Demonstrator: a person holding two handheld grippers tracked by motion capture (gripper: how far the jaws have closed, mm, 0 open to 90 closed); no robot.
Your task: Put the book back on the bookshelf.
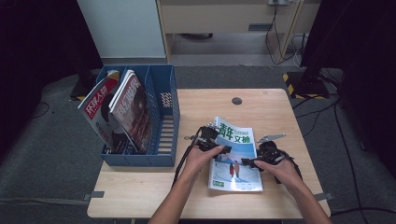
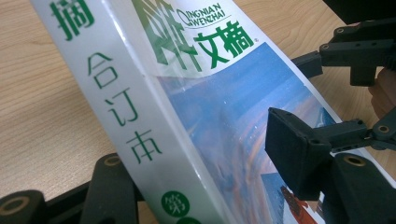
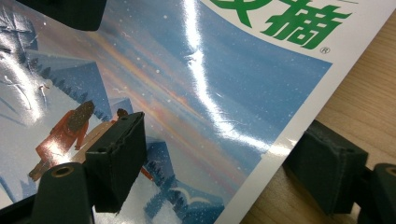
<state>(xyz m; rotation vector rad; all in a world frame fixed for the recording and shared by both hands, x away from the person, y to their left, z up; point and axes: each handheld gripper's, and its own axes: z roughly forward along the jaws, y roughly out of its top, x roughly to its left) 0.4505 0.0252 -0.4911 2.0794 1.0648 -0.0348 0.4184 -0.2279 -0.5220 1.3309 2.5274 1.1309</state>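
A thick book with a blue snowy picture and green letters on its white cover [image 1: 236,158] lies on the light wooden table [image 1: 261,105]. It sits just to the right of the blue plastic file box [image 1: 163,116], with a strip of bare table between them.

The left black gripper [image 1: 218,148] is at the book's left side, the side nearer the blue box. In the left gripper view, one jaw lies on top of the blue picture and the other jaw is under the white spine with green letters [image 2: 126,121]. So the left gripper [image 2: 205,186] straddles the book's spine edge. I cannot tell if it squeezes the book or only sits around it.

The right black gripper [image 1: 254,162] is at the book's right side, the side far from the blue box. In the right gripper view, one jaw rests on the cover near two small painted people [image 3: 70,128], and the other jaw is on the wood just past the book's edge. The right gripper [image 3: 219,168] is spread wide around that edge and is not pinching it.

Inside the blue box stand two magazines with red and white covers [image 1: 119,112], leaning to the right. A small round dark hole [image 1: 236,101] is in the table, behind the book and to the right of the blue box.
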